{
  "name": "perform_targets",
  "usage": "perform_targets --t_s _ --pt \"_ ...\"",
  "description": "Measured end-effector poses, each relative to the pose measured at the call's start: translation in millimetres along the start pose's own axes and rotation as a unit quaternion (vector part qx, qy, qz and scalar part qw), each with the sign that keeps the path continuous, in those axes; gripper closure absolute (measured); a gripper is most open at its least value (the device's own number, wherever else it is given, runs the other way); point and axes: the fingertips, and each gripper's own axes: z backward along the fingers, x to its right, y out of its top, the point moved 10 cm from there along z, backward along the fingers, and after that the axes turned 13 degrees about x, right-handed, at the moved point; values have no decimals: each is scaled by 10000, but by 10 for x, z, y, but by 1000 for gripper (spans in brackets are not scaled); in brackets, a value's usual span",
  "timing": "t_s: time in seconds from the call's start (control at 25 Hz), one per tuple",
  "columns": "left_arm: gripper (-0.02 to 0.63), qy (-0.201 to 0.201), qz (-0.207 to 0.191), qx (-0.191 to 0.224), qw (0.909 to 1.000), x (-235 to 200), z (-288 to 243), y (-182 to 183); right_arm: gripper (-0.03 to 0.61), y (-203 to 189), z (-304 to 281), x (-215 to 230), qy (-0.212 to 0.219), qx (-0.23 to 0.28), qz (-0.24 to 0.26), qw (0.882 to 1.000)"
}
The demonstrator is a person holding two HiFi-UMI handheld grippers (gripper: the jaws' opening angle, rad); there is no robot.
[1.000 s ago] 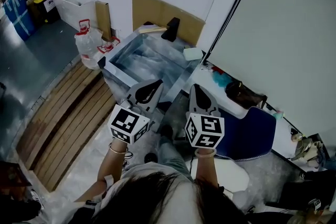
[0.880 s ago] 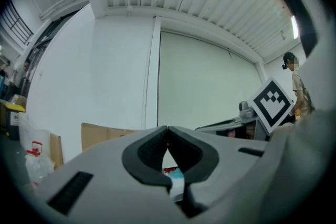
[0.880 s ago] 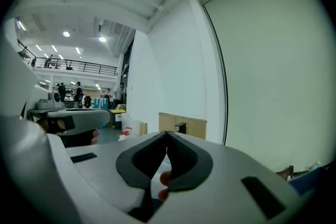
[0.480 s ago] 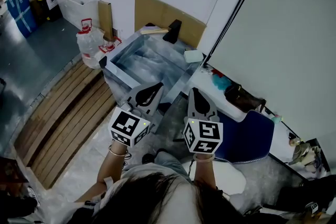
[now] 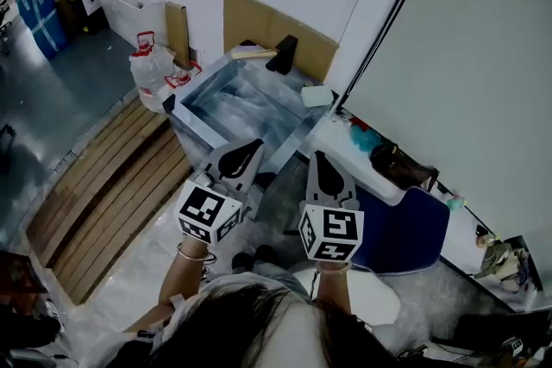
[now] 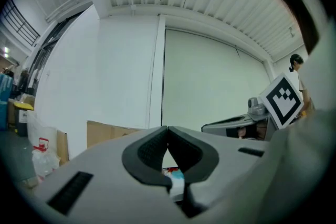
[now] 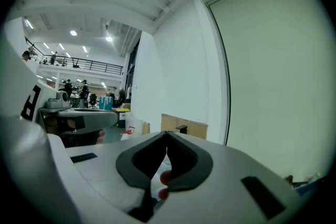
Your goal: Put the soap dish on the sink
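Observation:
A pale rectangular soap dish (image 5: 316, 96) rests at the far right corner of the steel sink (image 5: 200, 123), beside a black tap (image 5: 282, 53). Both grippers hang in the air in front of the sink, nearer to me than its front rim. My left gripper (image 5: 255, 145) is shut with nothing in it, and its tips meet in the left gripper view (image 6: 167, 129). My right gripper (image 5: 321, 159) is shut and empty too, its tips touching in the right gripper view (image 7: 167, 135). Neither touches the dish.
A white counter (image 5: 345, 152) runs right of the sink, carrying a teal item (image 5: 358, 127) and a dark bag (image 5: 398, 164). A blue seat (image 5: 404, 224) stands below it. Cardboard (image 5: 276, 34) leans behind the sink. A wooden pallet (image 5: 103, 202) lies on the left floor.
Both grippers have drifted slightly back toward me and lower in the head view, still shut. The sink and soap dish have shifted a little with the camera.

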Motion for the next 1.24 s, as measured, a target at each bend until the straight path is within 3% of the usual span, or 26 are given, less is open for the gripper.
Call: perform_targets --t_s 0.48,1.24 --pt "604 186 -97 -181 9996 111 -227 -43 552 3 -74 270 242 9 -19 9997" --pt "604 195 -44 -258 9995 -52 -302 -131 552 -126 -313 225 345 -128 -25 9993"
